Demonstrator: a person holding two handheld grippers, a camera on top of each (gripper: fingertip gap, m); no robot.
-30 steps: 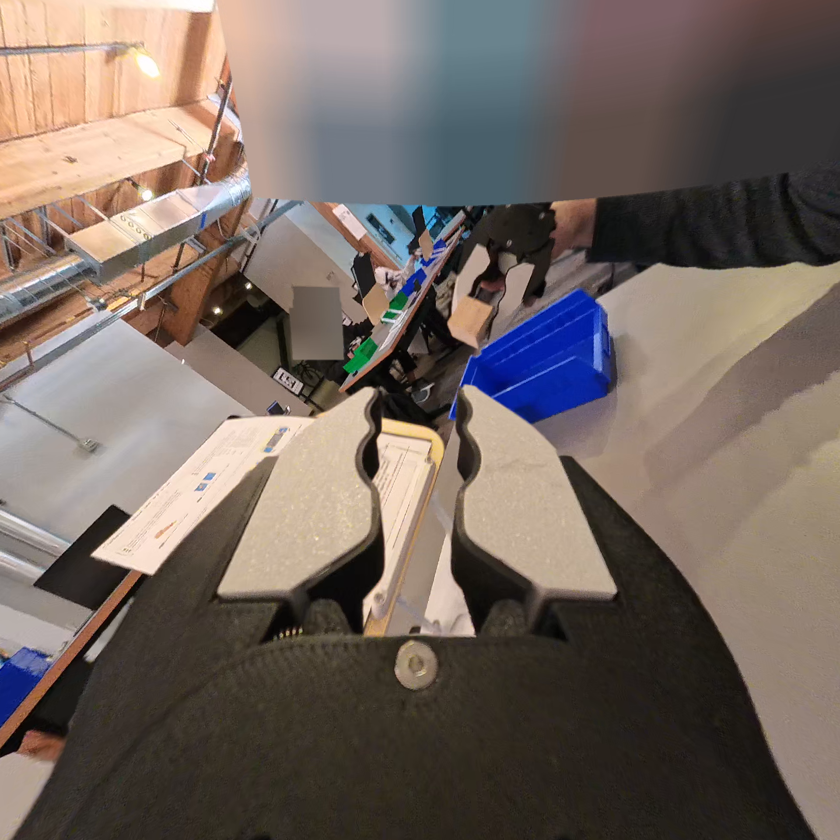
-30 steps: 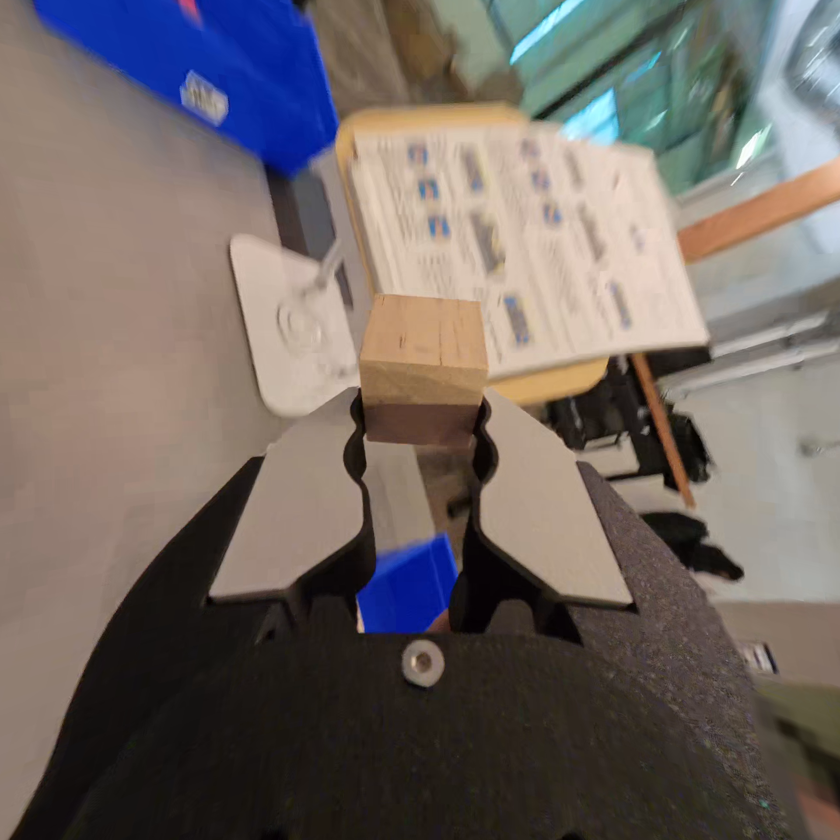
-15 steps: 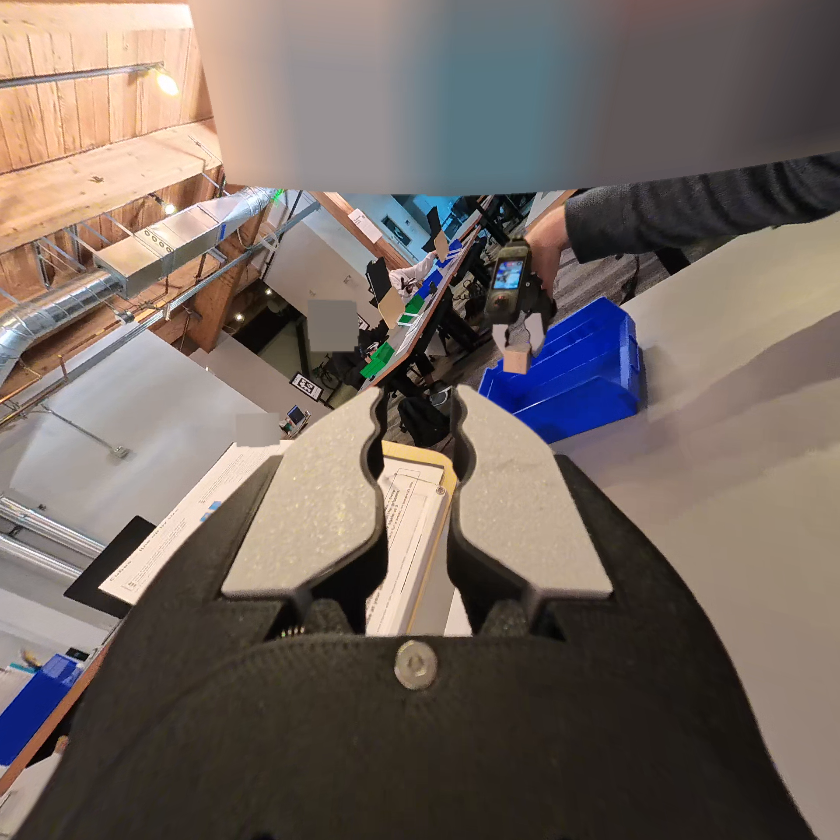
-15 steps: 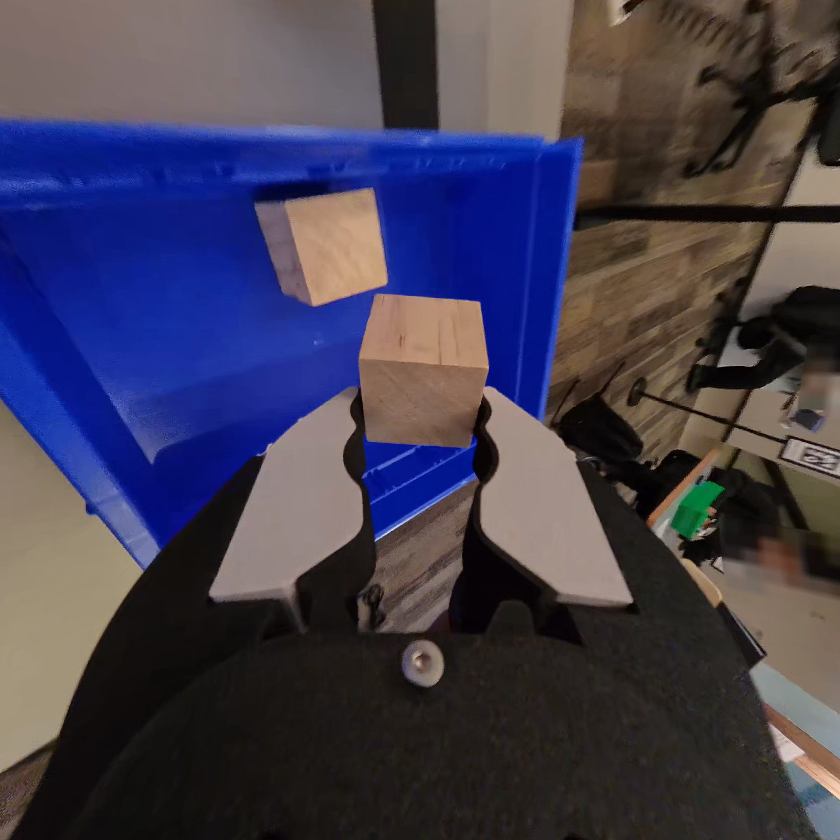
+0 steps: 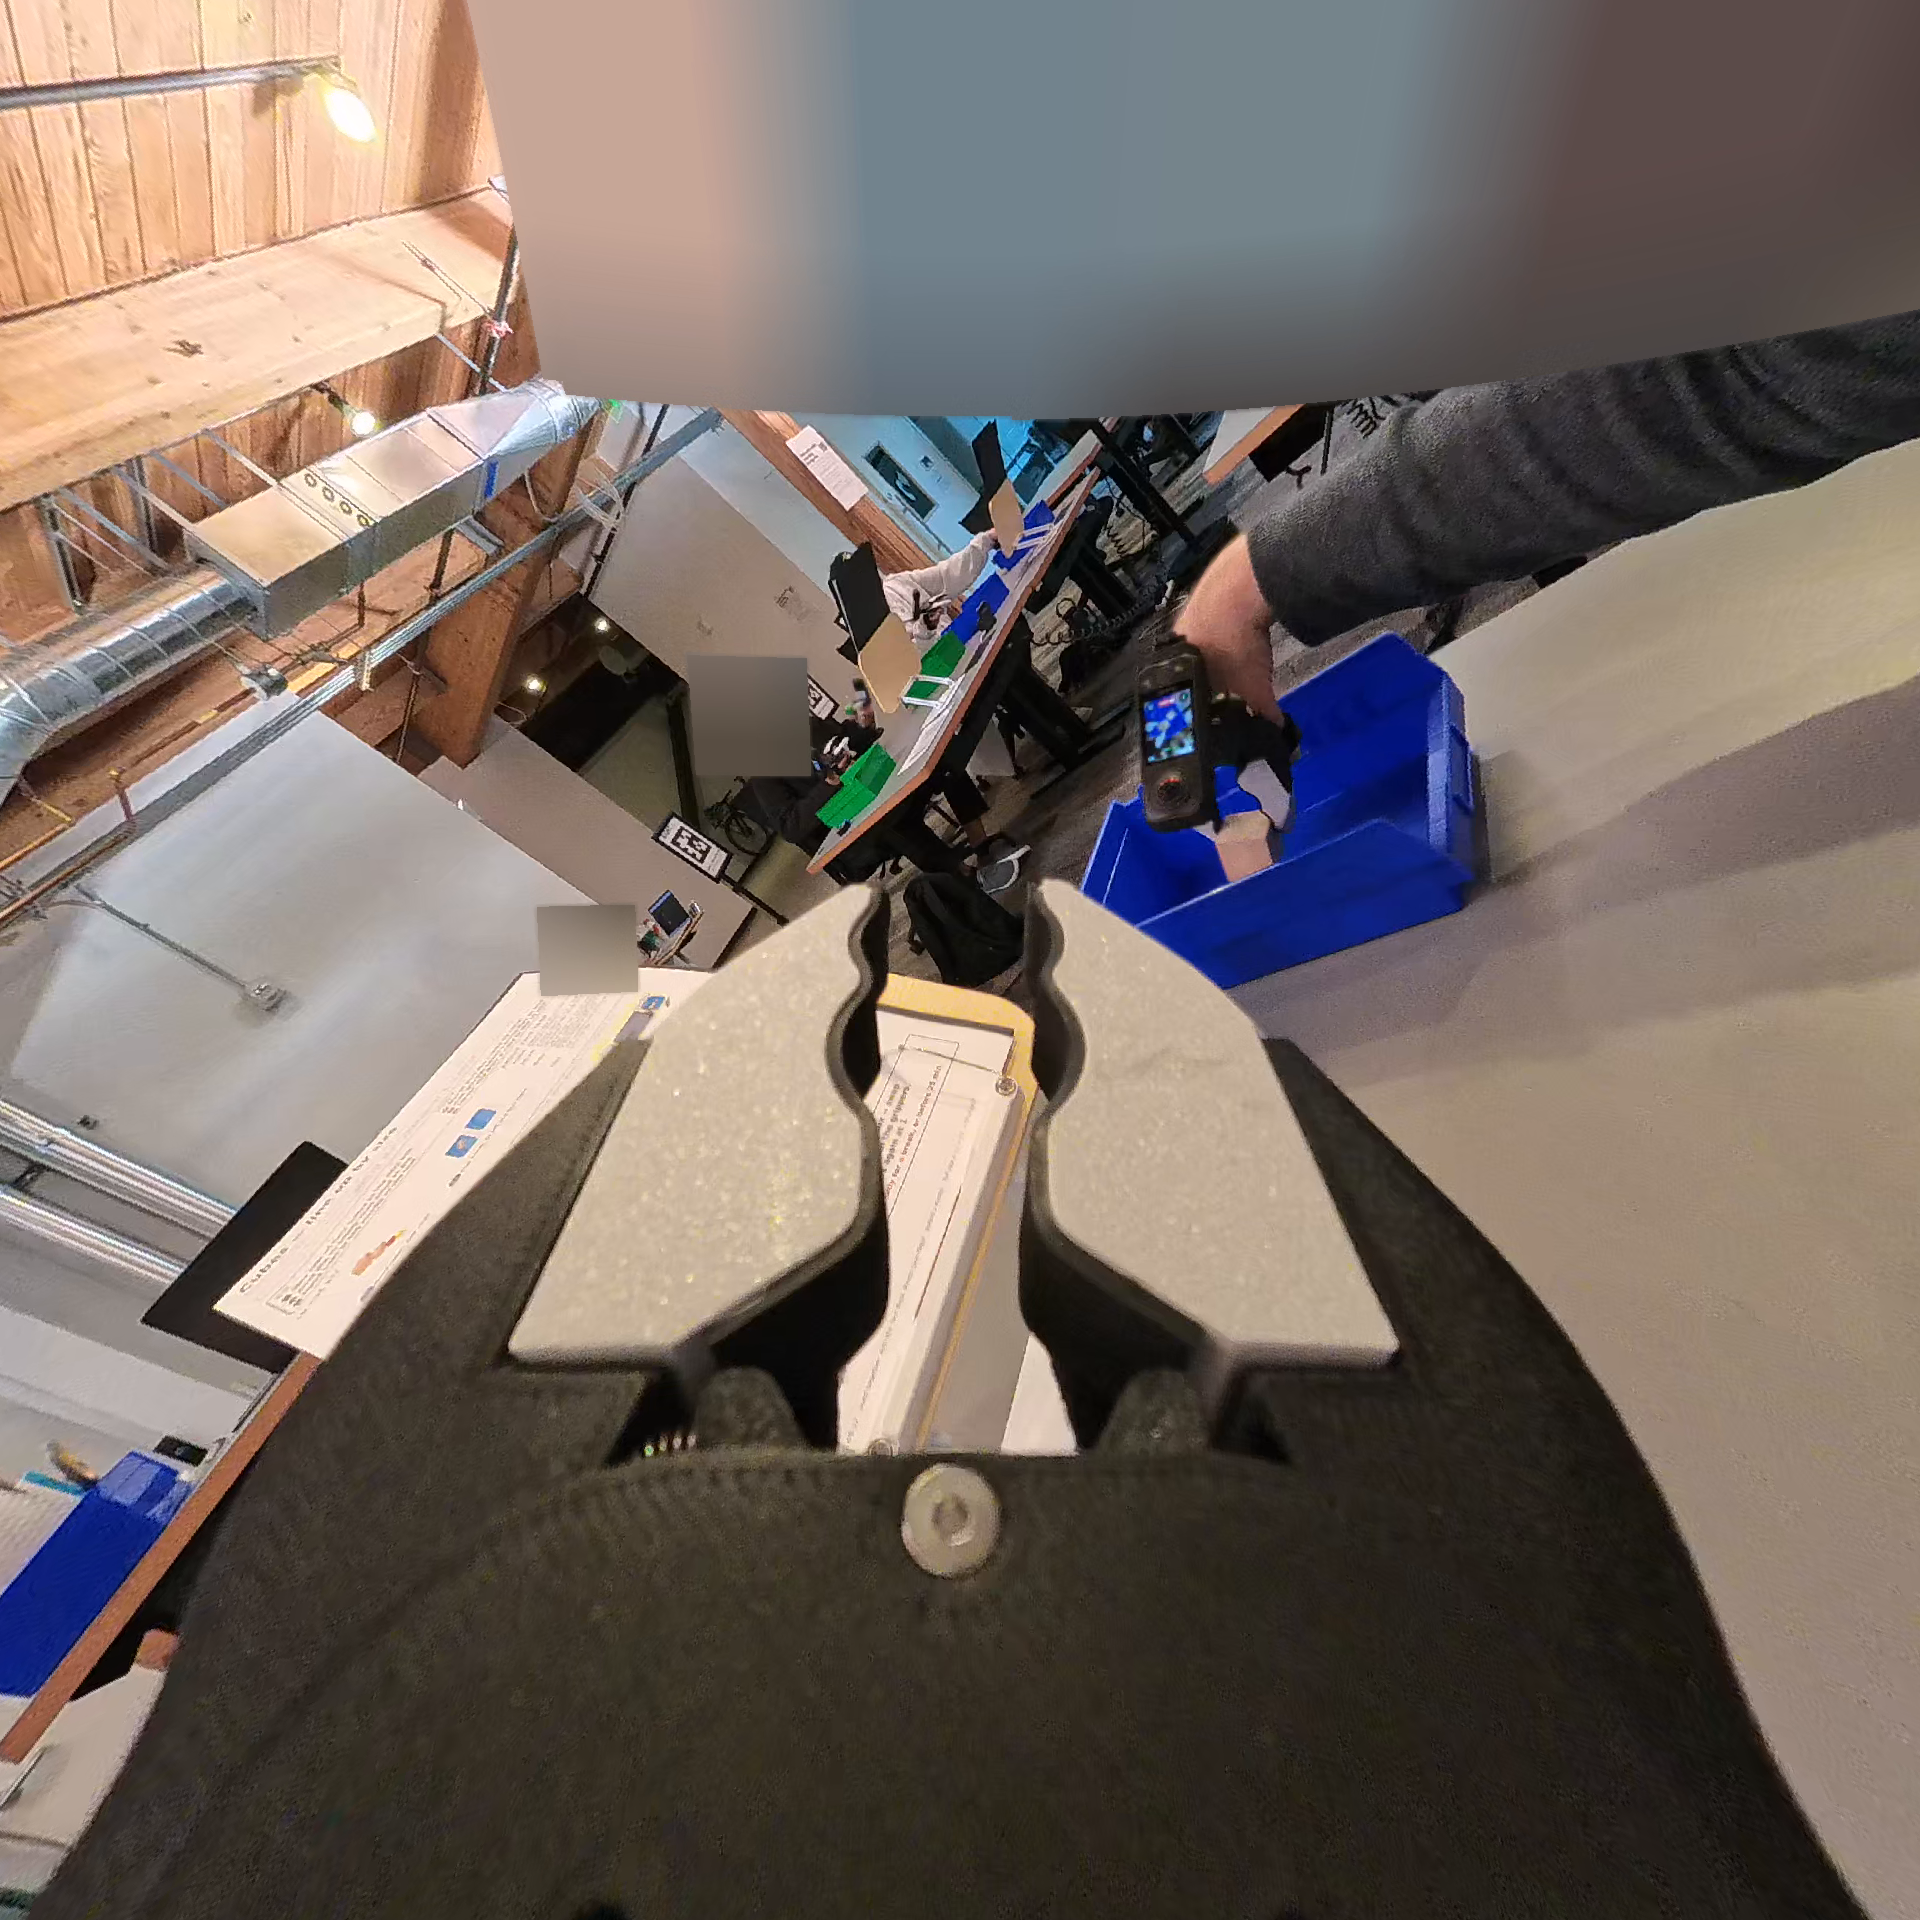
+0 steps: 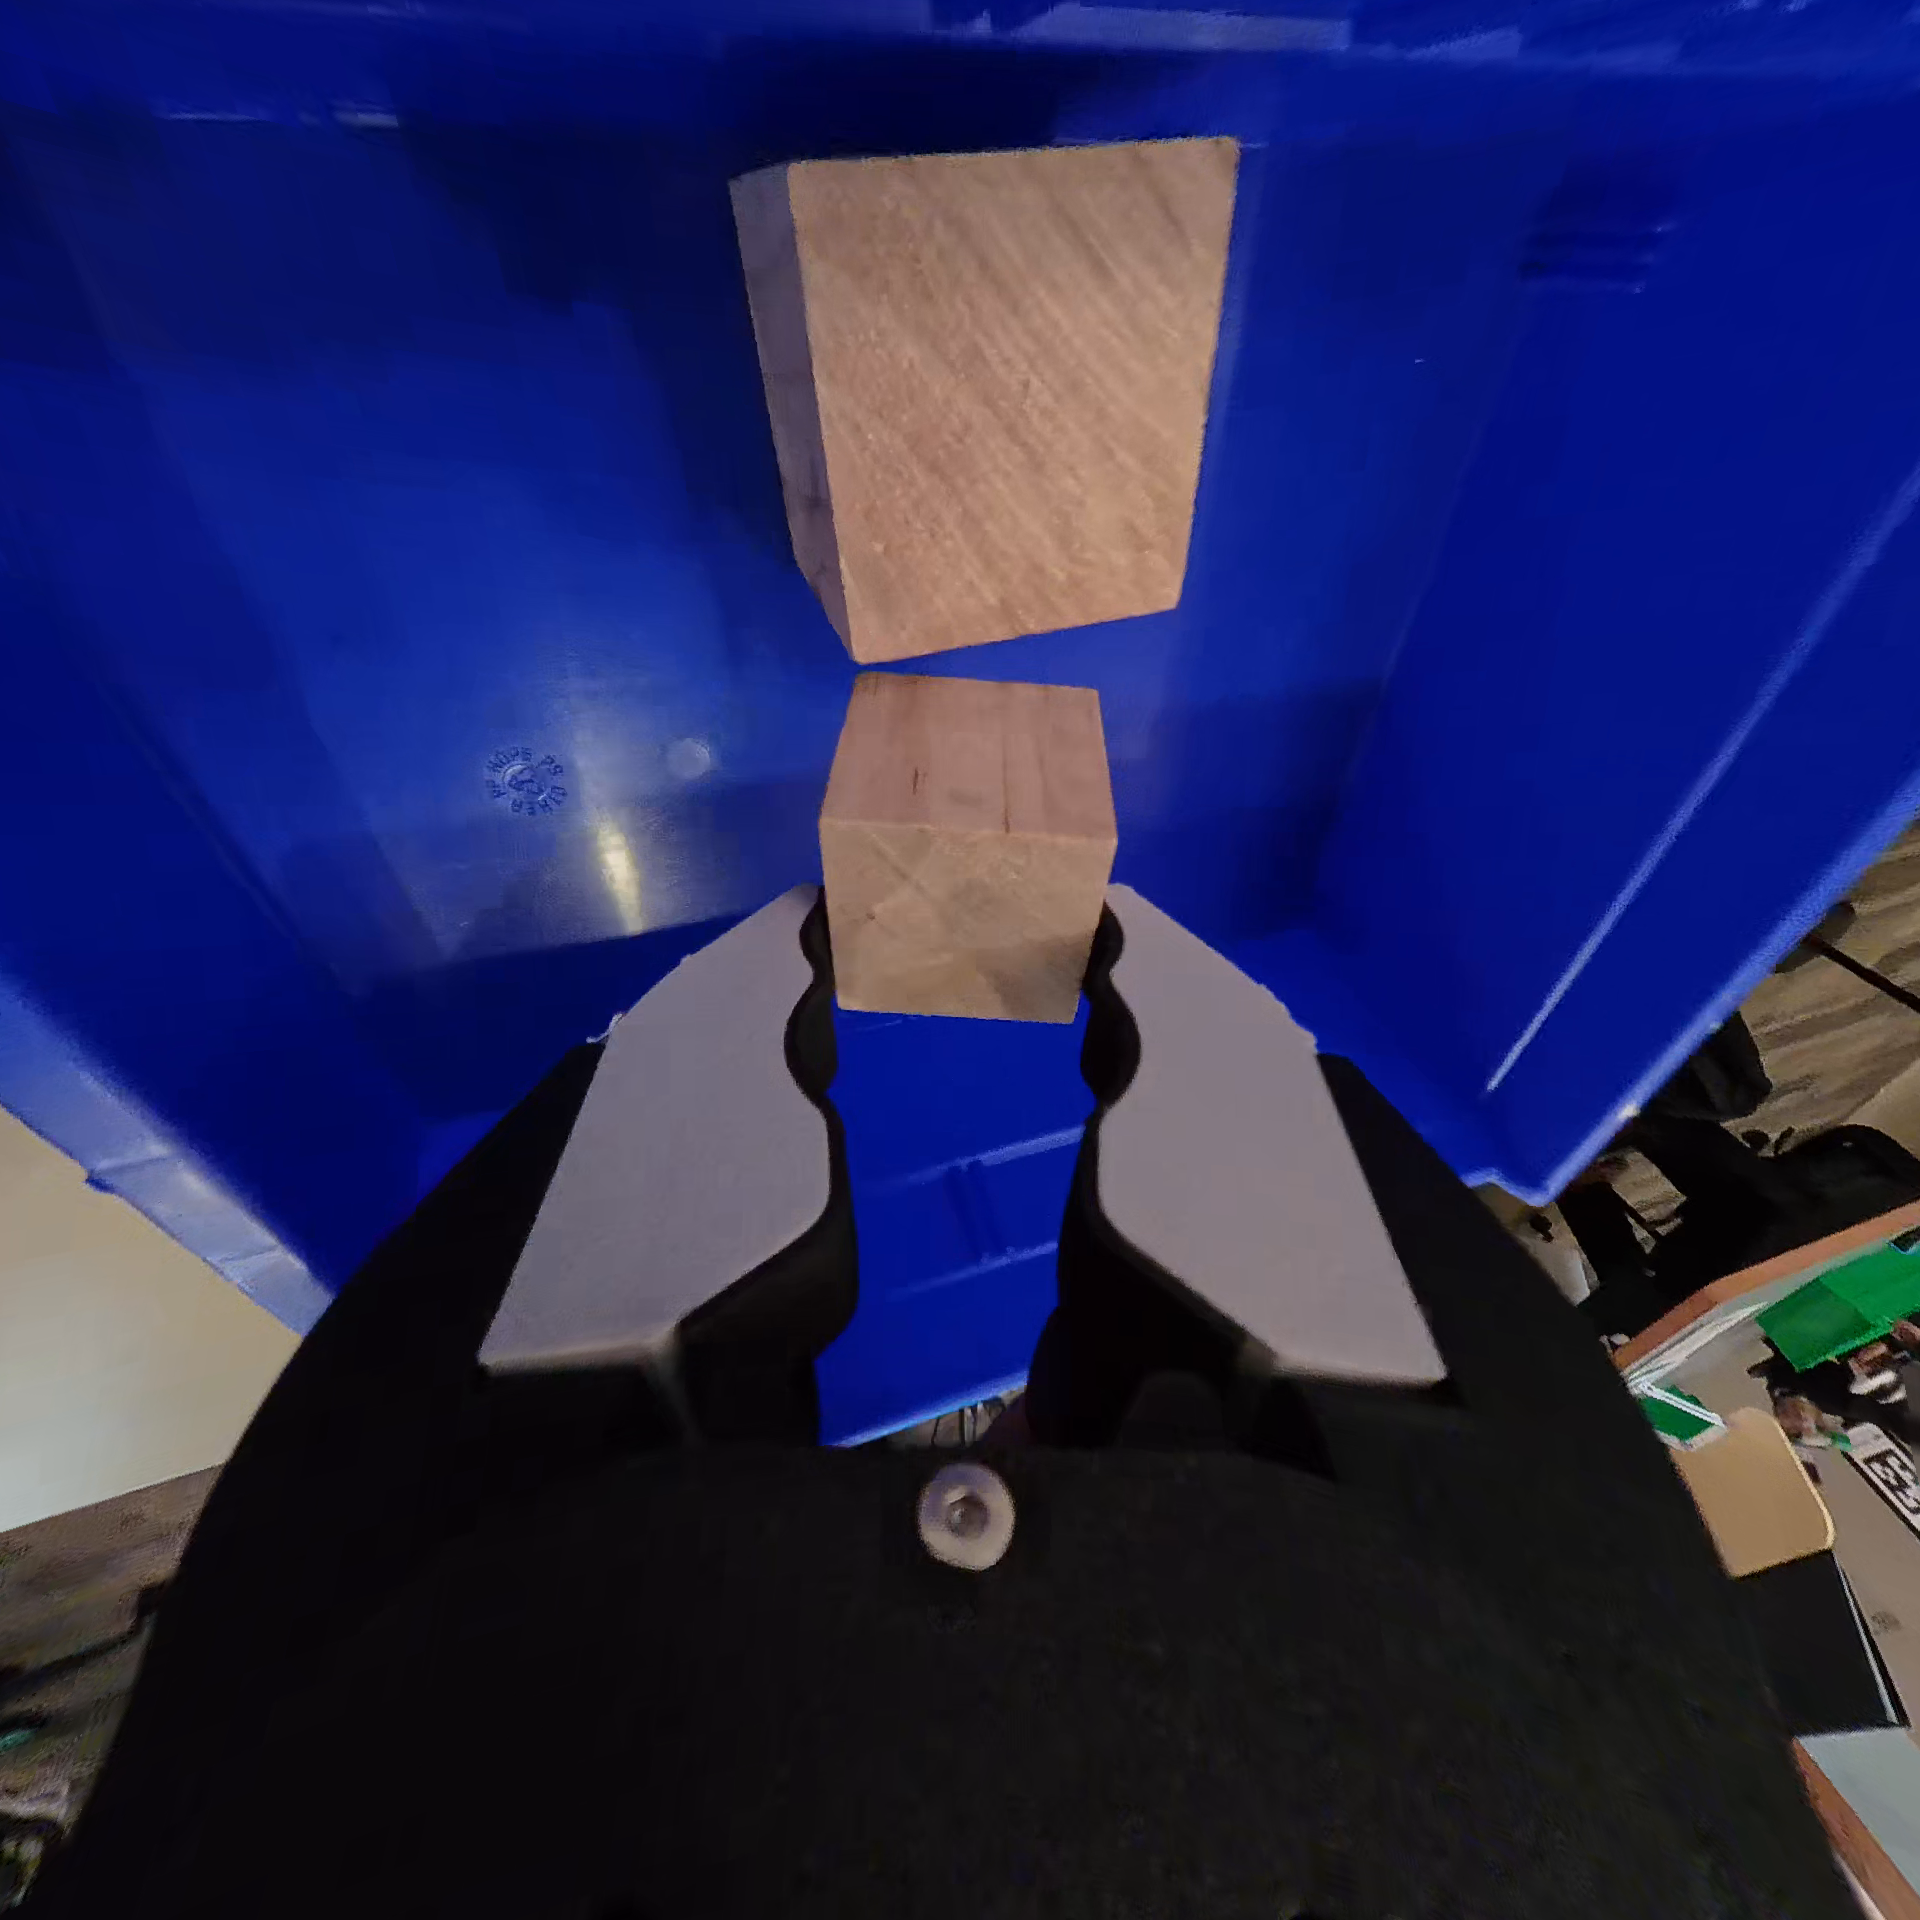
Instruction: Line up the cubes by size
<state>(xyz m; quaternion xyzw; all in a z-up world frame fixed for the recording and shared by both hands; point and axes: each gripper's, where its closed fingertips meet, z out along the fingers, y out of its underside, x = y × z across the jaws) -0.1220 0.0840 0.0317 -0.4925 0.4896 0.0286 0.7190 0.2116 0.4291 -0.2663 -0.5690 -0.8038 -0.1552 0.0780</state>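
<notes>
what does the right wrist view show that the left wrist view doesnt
Only the right wrist view: the inside of the blue bin, with a larger wooden cube resting there, and the right gripper's pads pressed on a smaller wooden cube.

Only the left wrist view: the left gripper with nothing between its parted fingers, a clipboard with paper sheets, the grey table, a sleeved arm.

Both: the blue bin and the held cube, small and far in the left view.
</notes>
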